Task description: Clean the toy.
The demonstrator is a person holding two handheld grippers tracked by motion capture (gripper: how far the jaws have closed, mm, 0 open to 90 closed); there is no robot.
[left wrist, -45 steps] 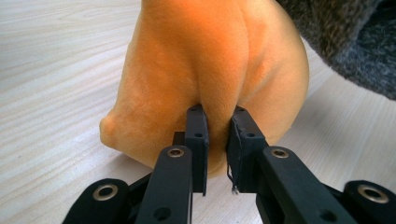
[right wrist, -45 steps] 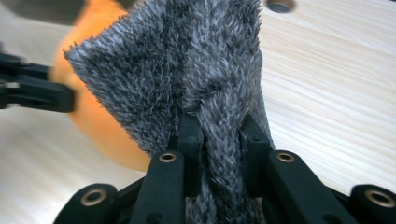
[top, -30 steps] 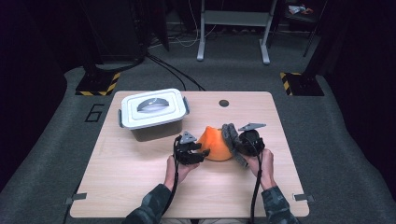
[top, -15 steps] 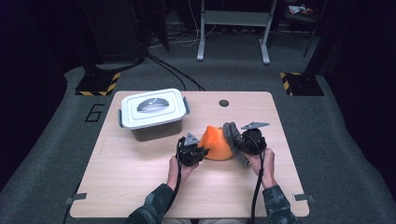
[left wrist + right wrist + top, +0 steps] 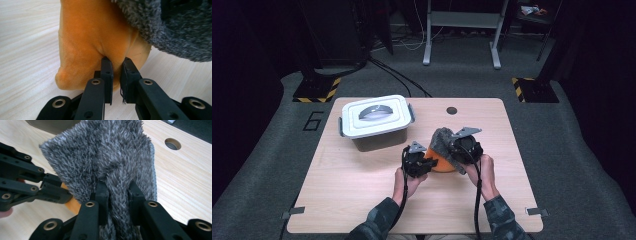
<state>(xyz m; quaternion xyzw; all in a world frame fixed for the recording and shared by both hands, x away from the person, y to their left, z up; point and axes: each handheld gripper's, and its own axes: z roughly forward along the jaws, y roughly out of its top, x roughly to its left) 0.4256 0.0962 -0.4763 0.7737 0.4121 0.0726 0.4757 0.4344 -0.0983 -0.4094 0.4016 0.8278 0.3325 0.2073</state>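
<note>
Cloths at mid-counter, just right of centre: an orange plush cloth (image 5: 439, 161) bunched into a low mound on the pale wooden counter (image 5: 362, 200), a grey shaggy microfibre cloth (image 5: 443, 141) draped over its top and far side. No clear long axis to the orange mound; grey cloth slanting from its raised far end, toward the round cable hole (image 5: 451, 110), down to the near right.

Left gripper (image 5: 117, 65) at the mound's near-left side, jaws just closed and now clenched on a pinched fold of orange plush, fabric squeezed thin between the pads. Right gripper (image 5: 118, 187) at the mound's right, jaws clamped on a thick pleat of grey pile, the rest of the cloth spreading up and away from the jaws, partly lifted off the orange one. Both grippers close together, the left one's black linkage showing at the left edge of the right gripper view.

White lidded plastic box (image 5: 374, 120) well apart at the far left, lid on.
</note>
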